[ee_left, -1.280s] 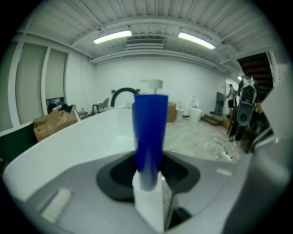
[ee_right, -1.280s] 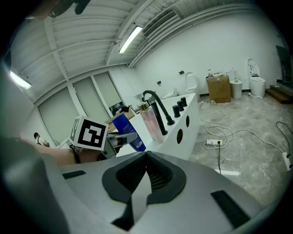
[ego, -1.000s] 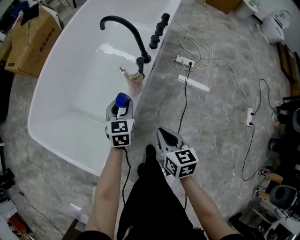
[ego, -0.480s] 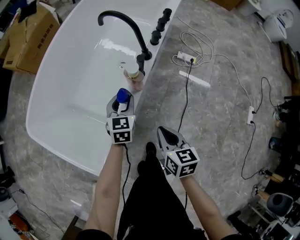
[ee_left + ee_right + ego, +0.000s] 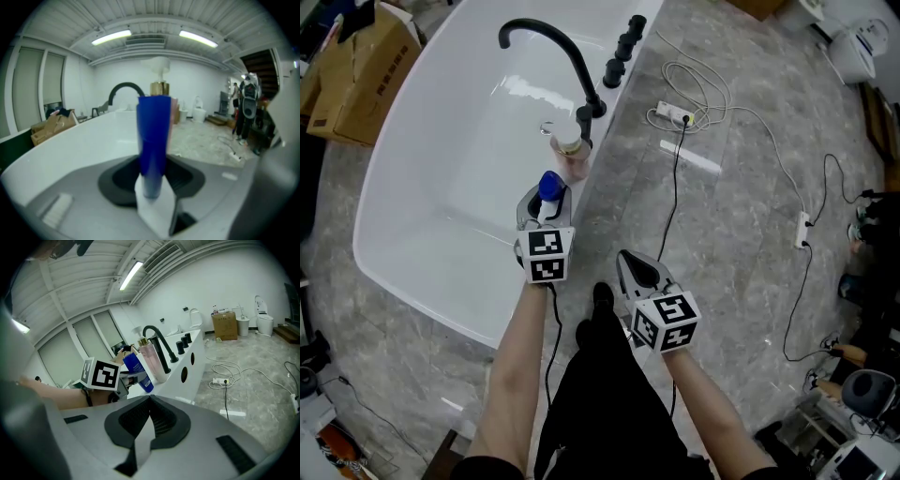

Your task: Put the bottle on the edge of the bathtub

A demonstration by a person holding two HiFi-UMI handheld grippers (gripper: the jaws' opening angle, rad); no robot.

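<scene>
A blue bottle sits between the jaws of my left gripper, over the near right rim of the white bathtub. The jaws are opening, with the bottle still between them. In the left gripper view the blue bottle stands upright, filling the middle. In the right gripper view the blue bottle leans in the left gripper beside the rim. My right gripper hangs lower right over the floor, jaws shut, holding nothing.
A pink bottle with a tan cap stands on the rim just beyond the blue one, by the black faucet. Black knobs sit farther along. Cables and a power strip lie on the marble floor. A cardboard box sits left.
My left gripper with the blue bottle has crept a little forward toward the pink bottle and the rim. The right gripper has stayed put.
</scene>
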